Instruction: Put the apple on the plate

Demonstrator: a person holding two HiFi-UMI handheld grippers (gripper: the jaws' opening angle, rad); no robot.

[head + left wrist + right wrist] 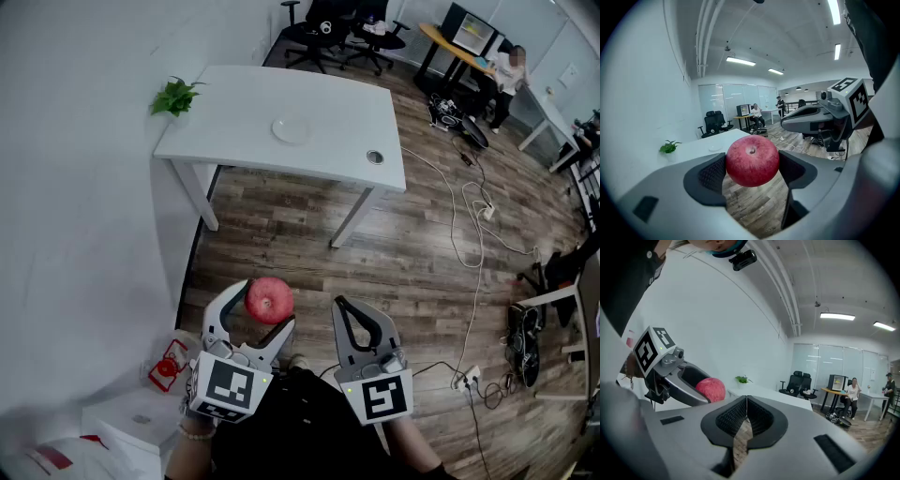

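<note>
Fingers (708,174) on my left gripper (260,307) are pinching the red apple (752,161) from both sides, their ribbed pads pressed against its skin and its stem dimple turned toward the gripper's camera. I hold it up in the air above the wooden floor (412,244), well apart from the white tabletop (234,112) ahead of me. The plate (291,129) sits near the middle of that tabletop with nothing on it, and a small green plant (174,97) stands at the far left corner. My right gripper (343,306) hangs just beside the left one, its fingers (733,420) pressed together with nothing between them. Beyond the tabletop are black office chairs (323,33).
</note>
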